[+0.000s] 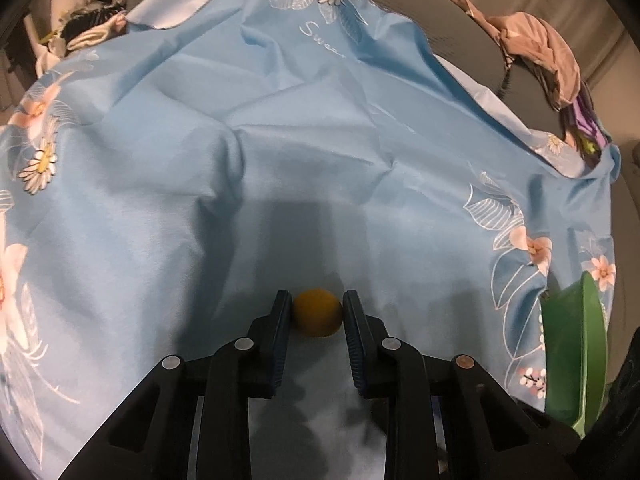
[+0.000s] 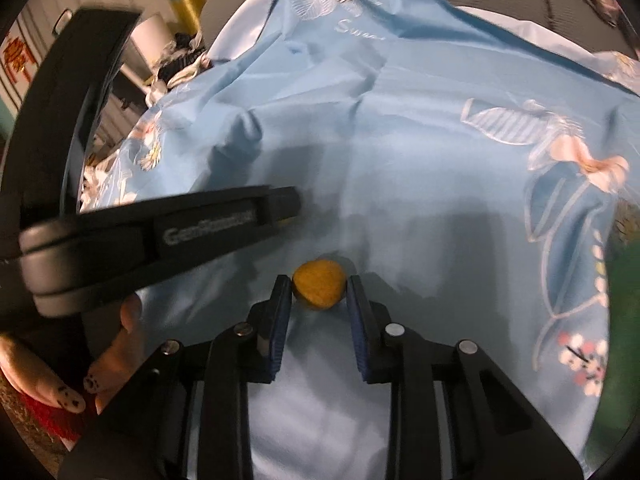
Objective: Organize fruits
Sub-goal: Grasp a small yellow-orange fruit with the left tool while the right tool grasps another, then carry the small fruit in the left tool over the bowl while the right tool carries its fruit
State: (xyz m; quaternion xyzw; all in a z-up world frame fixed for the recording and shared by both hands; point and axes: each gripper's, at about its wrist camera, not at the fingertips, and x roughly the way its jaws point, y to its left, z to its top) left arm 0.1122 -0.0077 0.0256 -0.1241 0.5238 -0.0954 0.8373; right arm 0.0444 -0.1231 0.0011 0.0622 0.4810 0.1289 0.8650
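Both grippers carry a small yellow-orange fruit at the fingertips, as far as we can see. Our left gripper (image 1: 318, 312) has its jaws closed on a round yellow fruit (image 1: 318, 313), with the blue pads touching it on both sides. Our right gripper (image 2: 319, 290) holds a second fruit (image 2: 319, 290), a little lumpy and almost heart-shaped, in the same manner.

We judge that these fruits are light and small, with a skin that is slightly soft and maybe smooth. A gentle hold at the widest part, where the pads now sit, looks correct; more pressure could bruise them, and a hold nearer the tips could let them roll out.

Just behind the fruits lies the blue floral cloth (image 1: 300, 120), wrinkled, so a round fruit put down there may roll into a fold. In the right wrist view the left gripper crosses the left side, with the person's fingers (image 2: 132, 312) below it. At the right edge of the left view we see a green container (image 1: 576, 344), near the cloth border; it is probably the place for the fruits. Farther away, some brownish clothing (image 1: 532, 48) lies on a dark surface.
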